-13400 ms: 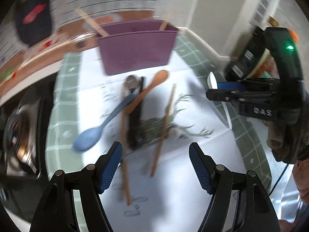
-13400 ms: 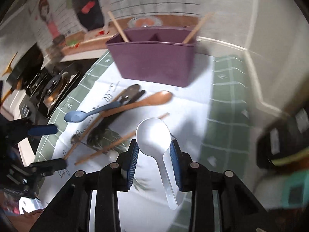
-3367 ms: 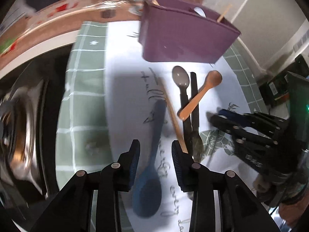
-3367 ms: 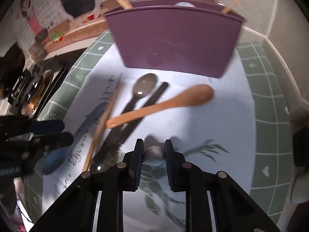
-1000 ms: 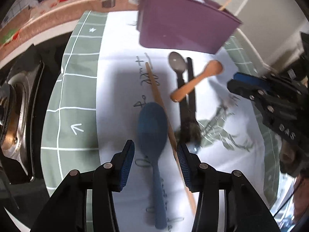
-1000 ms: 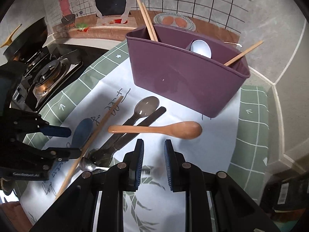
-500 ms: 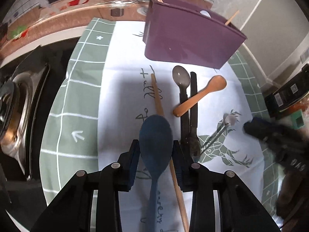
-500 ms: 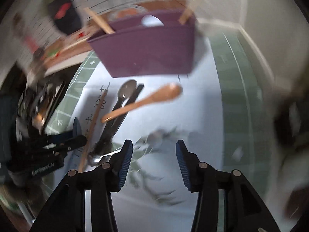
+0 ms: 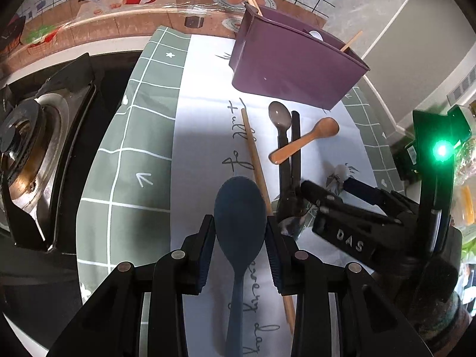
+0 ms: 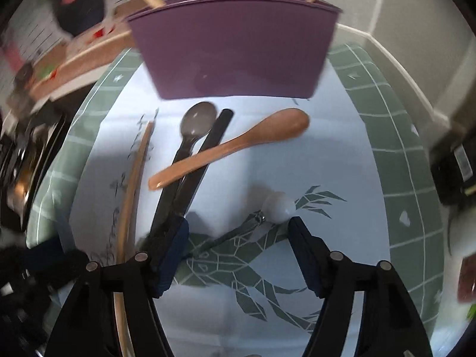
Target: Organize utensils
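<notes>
Two grippers are at work. Your left gripper pinches the blue spoon by its bowl at lower centre of the left view, handle trailing toward the bottom edge. Your right gripper has just been opening; its jaws stand spread, with the small metal spoon on the cloth just ahead of the tips, untouched. Up top stands the purple holder, with the wooden spoon lying below it.
</notes>
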`<control>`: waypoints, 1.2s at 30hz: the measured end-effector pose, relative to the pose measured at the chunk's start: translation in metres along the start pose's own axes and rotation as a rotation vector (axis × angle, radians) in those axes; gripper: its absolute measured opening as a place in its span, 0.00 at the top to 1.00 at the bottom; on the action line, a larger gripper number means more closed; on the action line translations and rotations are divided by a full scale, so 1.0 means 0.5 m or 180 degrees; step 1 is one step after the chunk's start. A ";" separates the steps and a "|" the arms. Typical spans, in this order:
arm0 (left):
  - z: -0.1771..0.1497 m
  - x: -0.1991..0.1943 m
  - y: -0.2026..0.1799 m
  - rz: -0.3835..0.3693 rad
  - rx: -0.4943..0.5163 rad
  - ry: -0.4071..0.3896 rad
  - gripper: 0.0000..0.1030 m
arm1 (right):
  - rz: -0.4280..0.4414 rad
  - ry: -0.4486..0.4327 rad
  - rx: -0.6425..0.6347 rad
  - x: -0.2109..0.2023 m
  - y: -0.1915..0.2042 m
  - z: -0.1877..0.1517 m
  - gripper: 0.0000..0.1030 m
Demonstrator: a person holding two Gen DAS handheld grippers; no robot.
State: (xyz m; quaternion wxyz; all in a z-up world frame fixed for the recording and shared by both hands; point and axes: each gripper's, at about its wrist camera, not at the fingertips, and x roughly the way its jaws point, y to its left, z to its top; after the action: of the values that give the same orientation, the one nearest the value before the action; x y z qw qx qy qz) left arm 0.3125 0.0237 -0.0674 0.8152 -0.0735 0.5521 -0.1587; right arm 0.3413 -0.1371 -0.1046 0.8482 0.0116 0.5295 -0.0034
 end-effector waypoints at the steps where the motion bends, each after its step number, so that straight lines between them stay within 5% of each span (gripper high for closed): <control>1: 0.000 -0.002 0.001 -0.0006 -0.0002 0.0002 0.66 | 0.0056 0.0008 -0.0065 -0.003 -0.004 -0.004 0.35; 9: -0.004 -0.020 -0.005 -0.0073 -0.0032 -0.0044 0.66 | 0.0064 0.0008 -0.0518 -0.032 -0.096 -0.052 0.44; 15: -0.004 -0.024 -0.023 -0.0076 -0.0030 -0.0080 0.66 | 0.0391 -0.0117 -0.0194 -0.040 -0.151 -0.045 0.50; 25: -0.017 -0.035 -0.029 -0.0053 -0.0102 -0.0101 0.66 | 0.0291 -0.0332 0.0252 -0.059 -0.125 -0.061 0.54; 30: -0.021 -0.040 -0.030 -0.0039 -0.0147 -0.0131 0.66 | 0.0204 -0.0227 0.0327 -0.032 -0.132 -0.054 0.53; 32: -0.024 -0.043 -0.032 -0.0025 -0.0141 -0.0135 0.66 | 0.0085 -0.0264 0.0240 -0.027 -0.116 -0.049 0.60; 34: -0.028 -0.048 -0.034 -0.0013 -0.0118 -0.0143 0.66 | -0.0002 -0.0278 0.0085 -0.024 -0.100 -0.047 0.80; 36: -0.030 -0.054 -0.035 -0.0006 -0.0102 -0.0182 0.66 | 0.0097 -0.0255 -0.0052 -0.028 -0.087 -0.046 0.81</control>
State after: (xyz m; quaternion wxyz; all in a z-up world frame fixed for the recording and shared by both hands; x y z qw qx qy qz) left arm 0.2865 0.0172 -0.0443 0.8292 -0.0916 0.5310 -0.1485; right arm 0.3138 -0.1800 -0.1028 0.8688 0.0126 0.4949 0.0134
